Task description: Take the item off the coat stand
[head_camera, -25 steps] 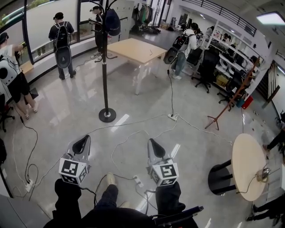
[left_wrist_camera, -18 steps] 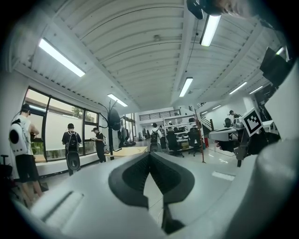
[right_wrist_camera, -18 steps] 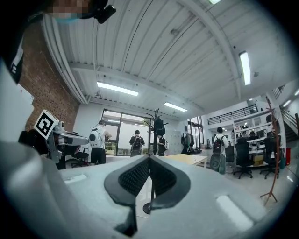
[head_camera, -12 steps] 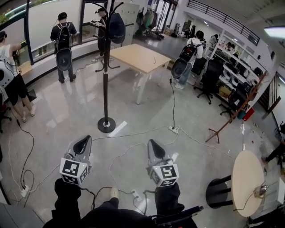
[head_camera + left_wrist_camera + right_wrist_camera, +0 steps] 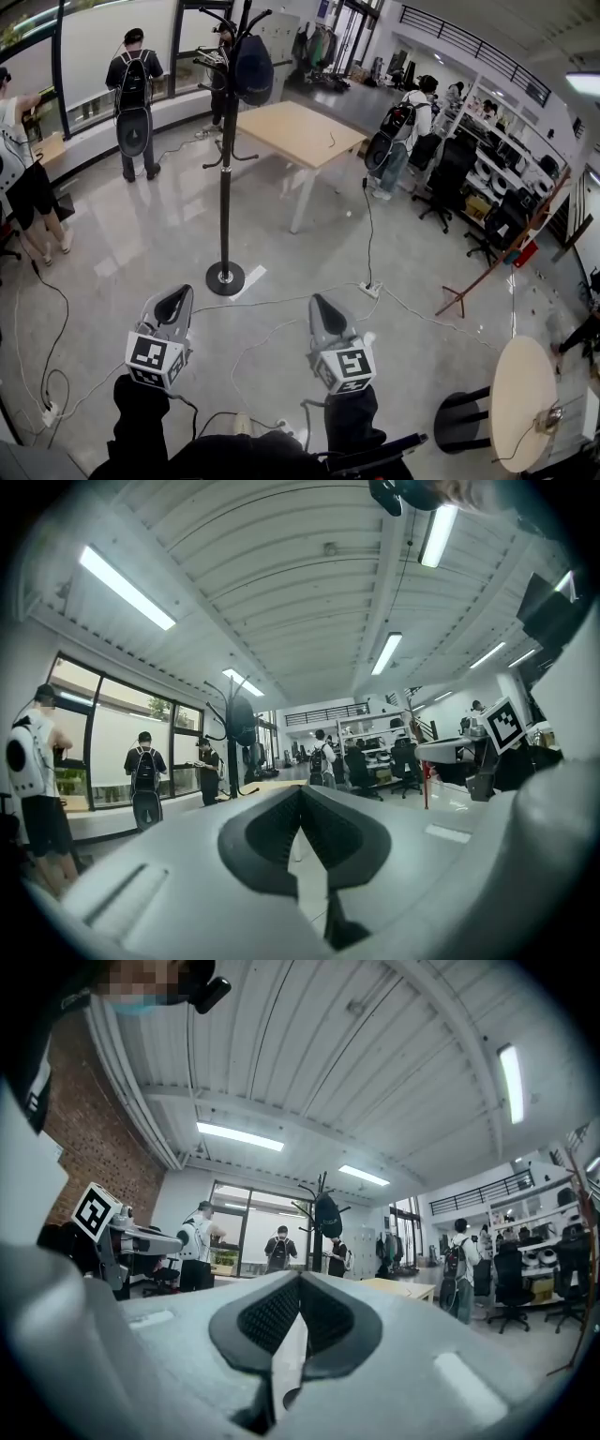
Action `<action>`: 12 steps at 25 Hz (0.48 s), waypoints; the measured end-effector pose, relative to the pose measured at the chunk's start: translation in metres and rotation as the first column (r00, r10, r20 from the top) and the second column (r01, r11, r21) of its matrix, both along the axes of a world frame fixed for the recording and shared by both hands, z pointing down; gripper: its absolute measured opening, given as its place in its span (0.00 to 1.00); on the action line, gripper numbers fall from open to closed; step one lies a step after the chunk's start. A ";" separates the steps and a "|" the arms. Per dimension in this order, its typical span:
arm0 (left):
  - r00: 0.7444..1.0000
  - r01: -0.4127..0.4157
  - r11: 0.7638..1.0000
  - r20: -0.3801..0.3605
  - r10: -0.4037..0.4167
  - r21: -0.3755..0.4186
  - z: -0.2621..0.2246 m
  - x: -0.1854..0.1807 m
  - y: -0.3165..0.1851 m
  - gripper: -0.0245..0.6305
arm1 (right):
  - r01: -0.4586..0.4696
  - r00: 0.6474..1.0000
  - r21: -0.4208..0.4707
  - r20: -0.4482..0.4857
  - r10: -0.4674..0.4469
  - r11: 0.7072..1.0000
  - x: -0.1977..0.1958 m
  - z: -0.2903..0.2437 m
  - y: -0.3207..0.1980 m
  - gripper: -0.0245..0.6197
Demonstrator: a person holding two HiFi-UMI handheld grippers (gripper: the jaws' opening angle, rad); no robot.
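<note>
A black coat stand (image 5: 227,169) rises from a round base (image 5: 225,278) on the glossy floor ahead of me. A dark bag-like item (image 5: 253,70) hangs from its top hooks. The left gripper view shows the stand (image 5: 232,761) and the item (image 5: 242,722) far off, and so does the right gripper view, with stand (image 5: 320,1241) and item (image 5: 327,1215). My left gripper (image 5: 173,305) and right gripper (image 5: 323,307) are held low side by side, well short of the stand. Both are shut with nothing between the jaws (image 5: 300,794) (image 5: 300,1279).
Cables (image 5: 281,302) and a power strip (image 5: 368,289) lie on the floor between me and the stand. A wooden table (image 5: 300,117) stands behind it. A round table (image 5: 520,394) and black stool (image 5: 459,412) are at right. People with backpacks (image 5: 133,94) stand around.
The coat stand's base has slid lower in the head view and the stand looks nearer. Both grippers keep their place and stay shut.
</note>
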State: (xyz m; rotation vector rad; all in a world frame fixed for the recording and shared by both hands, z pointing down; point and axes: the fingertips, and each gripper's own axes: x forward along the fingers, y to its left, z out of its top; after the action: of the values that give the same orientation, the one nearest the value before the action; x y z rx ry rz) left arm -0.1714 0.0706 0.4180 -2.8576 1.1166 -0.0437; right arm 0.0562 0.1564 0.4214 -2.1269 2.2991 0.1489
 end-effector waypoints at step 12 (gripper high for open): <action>1.000 -0.029 1.000 -0.007 0.029 -0.008 0.007 0.022 -0.046 0.04 | -0.023 1.000 -0.014 -0.017 0.023 1.000 0.017 0.000 -0.042 0.04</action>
State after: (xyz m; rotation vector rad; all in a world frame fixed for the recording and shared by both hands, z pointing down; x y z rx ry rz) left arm -0.1498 0.0245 0.4245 -2.8823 1.0788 -0.0367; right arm 0.0735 0.1148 0.4218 -2.1676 2.2921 0.1519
